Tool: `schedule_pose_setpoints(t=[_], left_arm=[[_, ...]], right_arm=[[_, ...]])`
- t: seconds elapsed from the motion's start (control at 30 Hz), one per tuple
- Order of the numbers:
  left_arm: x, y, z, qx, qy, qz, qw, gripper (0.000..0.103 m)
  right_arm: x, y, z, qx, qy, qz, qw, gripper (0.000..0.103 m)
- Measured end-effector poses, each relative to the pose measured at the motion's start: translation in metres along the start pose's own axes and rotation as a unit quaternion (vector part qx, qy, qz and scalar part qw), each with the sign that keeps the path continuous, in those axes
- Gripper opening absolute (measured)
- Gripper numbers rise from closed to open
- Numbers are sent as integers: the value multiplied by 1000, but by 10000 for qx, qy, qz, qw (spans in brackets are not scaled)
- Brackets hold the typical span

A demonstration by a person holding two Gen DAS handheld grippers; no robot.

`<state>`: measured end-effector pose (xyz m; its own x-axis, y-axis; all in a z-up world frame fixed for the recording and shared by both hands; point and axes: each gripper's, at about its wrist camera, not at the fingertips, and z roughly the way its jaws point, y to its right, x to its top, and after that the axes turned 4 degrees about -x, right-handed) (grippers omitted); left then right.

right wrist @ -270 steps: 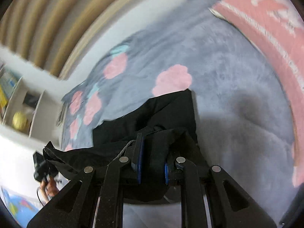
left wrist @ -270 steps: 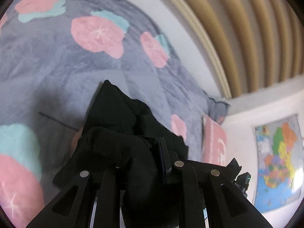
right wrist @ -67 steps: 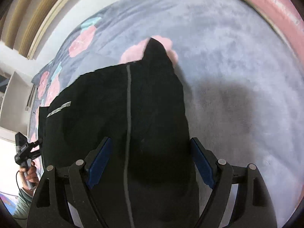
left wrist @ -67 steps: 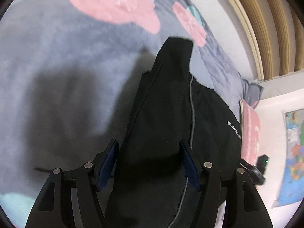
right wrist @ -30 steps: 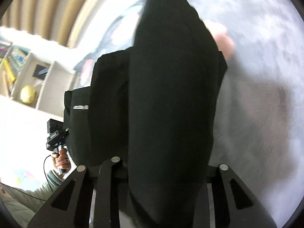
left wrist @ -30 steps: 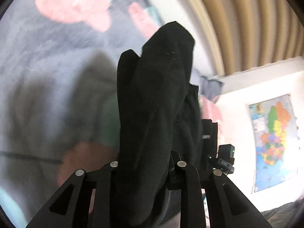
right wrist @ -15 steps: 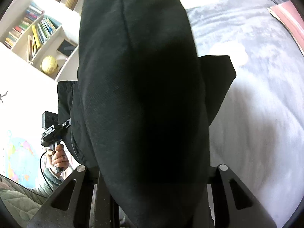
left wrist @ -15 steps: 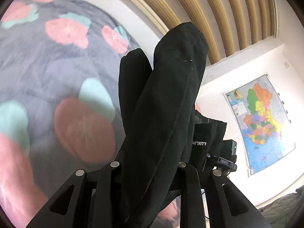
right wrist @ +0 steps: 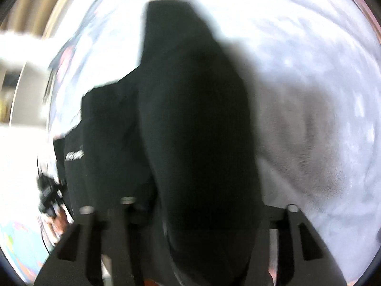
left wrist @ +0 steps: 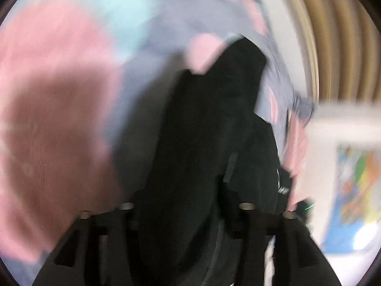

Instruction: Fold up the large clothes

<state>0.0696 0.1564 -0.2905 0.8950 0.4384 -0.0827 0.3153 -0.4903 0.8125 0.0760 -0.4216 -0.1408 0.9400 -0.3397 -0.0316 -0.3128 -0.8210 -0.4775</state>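
Note:
A large black garment (left wrist: 204, 131) hangs from both grippers above the grey bedspread with pink and teal flowers (left wrist: 59, 83). My left gripper (left wrist: 185, 205) is shut on one folded end of it; cloth covers the jaws. My right gripper (right wrist: 197, 202) is shut on the other end (right wrist: 190, 119), which drapes over the fingers and fills the view. A white logo shows on the garment in the left wrist view (left wrist: 283, 190) and in the right wrist view (right wrist: 73, 155). Both frames are motion-blurred.
A slatted wooden headboard (left wrist: 333, 35) and a pink pillow (left wrist: 297, 143) lie beyond the garment. A wall map (left wrist: 357, 195) hangs at the right. The other gripper and the hand holding it (right wrist: 50, 195) show at the left.
Both grippers have swung down from facing the wall and shelves toward the bed, carrying the garment lower over the bedspread. Both stay shut on it.

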Motion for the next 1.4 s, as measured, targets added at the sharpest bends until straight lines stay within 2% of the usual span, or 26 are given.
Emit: schedule_pose_setpoints(t=[0.03,0.07,0.1,0.13,0.17,0.23,0.3,0.37,0.4,0.43,0.5,0.57,0.63,0.7,0.73,0.8,0.83,0.87,0.9,1.03,1.13,1.2,1.23,1.27,1.33,1.4], left_arm=[[5,-21,3,-380,-141,-420,9983,66],[9,-41,5,-833,-251,-872,9924,66],[12,-47,2,-990,-255,-1017,9895,65],[13,-47,-3,-990,-247,-1039,9893,66],[14,-42,-11,-831,-203,-936,9919,66],[15,-21,-35,-252,-8,-403,9989,65],[12,3,-62,446,241,215,9985,65],[4,36,-86,1234,504,932,9867,65],[0,51,-94,1535,614,1254,9782,64],[-10,72,-99,1816,709,1683,9663,64],[-23,102,-101,1911,713,2114,9559,64],[-44,123,-89,1660,579,2511,9519,64],[-70,147,-53,1545,378,2928,9429,64],[-95,160,-14,1732,182,3310,9274,64],[-107,163,11,1937,65,3517,9158,64],[-124,154,47,2399,-273,3668,8984,64],[-129,142,70,2780,-445,3665,8868,65],[-130,133,80,2947,-463,3667,8812,66],[-129,127,85,2984,-442,3644,8810,67],[-118,125,69,2680,-390,3372,9017,67],[-122,132,47,2533,-241,3340,9076,67],[-131,136,32,2292,-176,3403,9118,67],[-138,138,26,2224,-158,3471,9109,67],[-141,137,30,2306,-211,3487,9082,67],[-139,117,46,2729,-550,3417,8976,67],[-138,111,57,2763,-521,3402,8973,69]], right_arm=[[1,10,4,64,3,228,9997,69],[1,21,9,204,-7,446,9988,73],[-3,31,12,353,-20,668,9971,74],[-7,41,14,508,-40,846,9951,74],[-11,47,13,620,-60,939,9936,74],[-19,51,1,615,-20,970,9934,74],[-19,46,-21,247,160,741,9968,76],[-27,23,-55,-474,487,281,9973,80],[-30,15,-71,-777,694,23,9946,80],[-27,8,-82,-940,840,-173,9919,80],[-37,-27,-98,-1088,1093,-663,9858,82],[-48,-62,-97,-956,1183,-981,9835,83],[-64,-109,-78,-799,1064,-1271,9829,83],[-77,-137,-49,-895,875,-1695,9775,83],[-84,-143,-35,-1055,803,-1842,9739,83],[-95,-140,-1,-1408,574,-2120,9654,83],[-99,-142,12,-1511,459,-2180,9631,84],[-103,-142,25,-1638,396,-2219,9604,86],[-106,-140,36,-1724,429,-2223,9587,86],[-110,-140,28,-1653,514,-2142,9613,85],[-114,-142,12,-1591,524,-2008,9652,83],[-123,-145,-2,-1446,633,-2031,9663,83],[-129,-145,-8,-1427,712,-2076,9651,83],[-134,-143,-9,-1496,732,-2124,9629,83],[-139,-136,10,-1788,550,-2196,9575,84],[-138,-129,22,-1786,563,-2173,9580,86]])
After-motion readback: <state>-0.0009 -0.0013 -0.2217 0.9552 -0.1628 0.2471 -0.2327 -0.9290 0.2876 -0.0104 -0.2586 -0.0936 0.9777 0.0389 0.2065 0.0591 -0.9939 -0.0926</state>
